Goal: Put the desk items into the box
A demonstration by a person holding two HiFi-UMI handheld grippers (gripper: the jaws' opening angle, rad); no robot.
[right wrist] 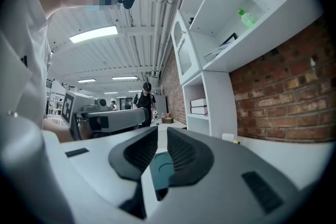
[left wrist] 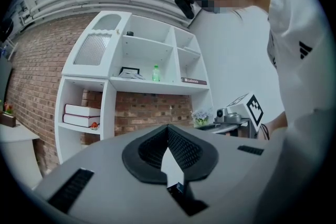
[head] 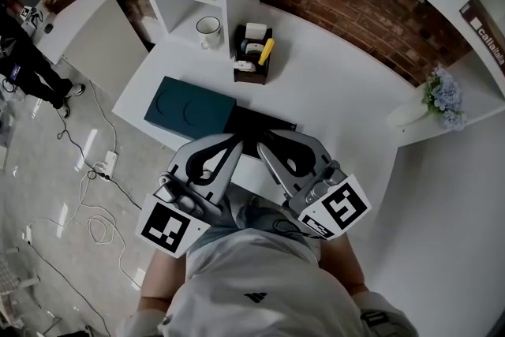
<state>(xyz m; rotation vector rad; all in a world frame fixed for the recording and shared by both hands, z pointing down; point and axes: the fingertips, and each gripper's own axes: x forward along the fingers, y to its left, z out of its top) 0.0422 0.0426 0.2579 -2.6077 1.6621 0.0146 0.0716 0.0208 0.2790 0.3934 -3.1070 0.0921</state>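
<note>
nothing looks packed yet. the teal box [head: 189,108] lies on the desk [head: 339,91], with the mug [head: 208,31] and black holder [head: 251,78] standing behind it. the left gripper [head: 236,139] has its fingers together, the right gripper [head: 266,144] has them a little apart, and both are empty.
</note>
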